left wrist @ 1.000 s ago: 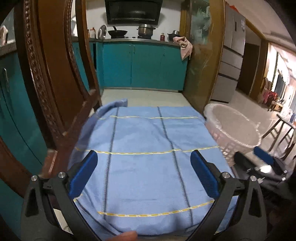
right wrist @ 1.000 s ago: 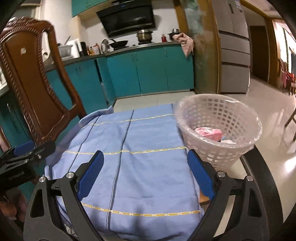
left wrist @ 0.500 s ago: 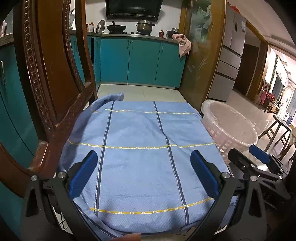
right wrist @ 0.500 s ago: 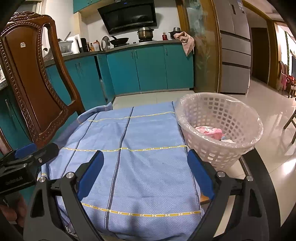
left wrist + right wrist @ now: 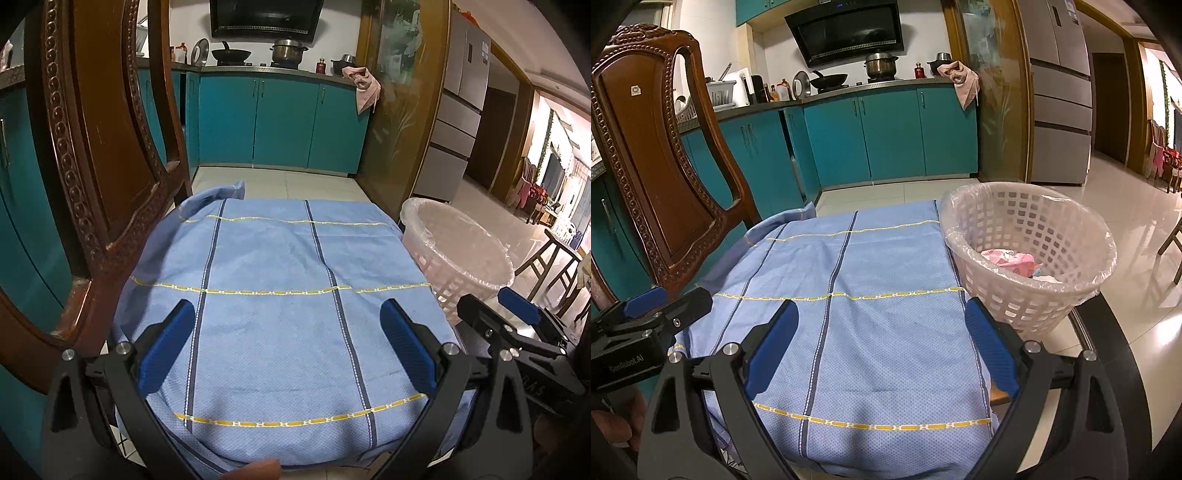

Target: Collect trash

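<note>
Blue cloth with dark blue and yellow stripes covers the table top, its surface bare; far edge drops off toward the tiled floor, left far corner of the cloth bunches up against the carved wooden chair. Right edge of the cloth touches one white lattice wastebasket lined with a clear plastic bag; basket stands on the table just beside the cloth, near the dark curved table rim. Trash sits inside the basket: pink crumpled wrapper plus a whitish scrap under it, exact piece count hard to tell. Left gripper hovers over the near half of the cloth, jaws spread wide, nothing between the blue pads. Right gripper likewise wide apart and empty, right pad just beside the basket's base but apart from it. Each gripper shows up at the edge of the other's view, so two grippers, side by side, well apart from each other. One chair close on the left, blocking that side; open room straight ahead over the cloth and to the right beyond the basket, shiny floor there. Background: teal cabinets along the counter, one pot and one wok on the stove, one range hood, one pink rag hanging off the counter end, one steel fridge. A fingertip shows at the bottom of the left wrist view.
</note>
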`<state>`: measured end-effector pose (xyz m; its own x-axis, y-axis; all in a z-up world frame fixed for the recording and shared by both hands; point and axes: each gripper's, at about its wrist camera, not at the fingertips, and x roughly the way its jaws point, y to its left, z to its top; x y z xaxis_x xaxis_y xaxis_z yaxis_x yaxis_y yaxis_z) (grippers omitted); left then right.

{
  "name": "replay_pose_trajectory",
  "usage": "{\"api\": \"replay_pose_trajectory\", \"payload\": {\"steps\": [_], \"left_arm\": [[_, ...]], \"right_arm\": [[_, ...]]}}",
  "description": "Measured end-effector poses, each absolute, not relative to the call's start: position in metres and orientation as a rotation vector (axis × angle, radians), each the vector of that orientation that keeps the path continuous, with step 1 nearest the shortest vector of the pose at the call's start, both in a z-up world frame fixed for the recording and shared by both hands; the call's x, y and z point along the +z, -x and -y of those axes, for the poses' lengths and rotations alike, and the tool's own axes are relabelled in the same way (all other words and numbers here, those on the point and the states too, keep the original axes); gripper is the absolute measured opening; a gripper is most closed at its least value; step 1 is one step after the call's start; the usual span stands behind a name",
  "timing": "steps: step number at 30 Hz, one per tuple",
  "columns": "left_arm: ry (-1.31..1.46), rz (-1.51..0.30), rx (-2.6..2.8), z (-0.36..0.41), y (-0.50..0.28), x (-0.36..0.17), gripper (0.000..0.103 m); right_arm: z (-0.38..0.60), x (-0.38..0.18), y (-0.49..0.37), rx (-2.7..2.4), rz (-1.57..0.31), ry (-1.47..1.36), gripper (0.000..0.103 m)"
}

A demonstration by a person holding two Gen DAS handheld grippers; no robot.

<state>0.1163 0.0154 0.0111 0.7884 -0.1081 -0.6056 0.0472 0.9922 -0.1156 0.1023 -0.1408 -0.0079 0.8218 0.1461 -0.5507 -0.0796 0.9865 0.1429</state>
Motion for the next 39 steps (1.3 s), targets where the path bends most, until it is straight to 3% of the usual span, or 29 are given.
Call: {"api": "replay_pose_trajectory", "payload": {"steps": [39], "left_arm": [[0.070,-0.666,-0.073,-0.0161,-0.1193,0.0084,0.100]], "right_arm": [[0.1388,-0.0096,-0.1022,0.127,-0.596,-0.114,0.089]]}}
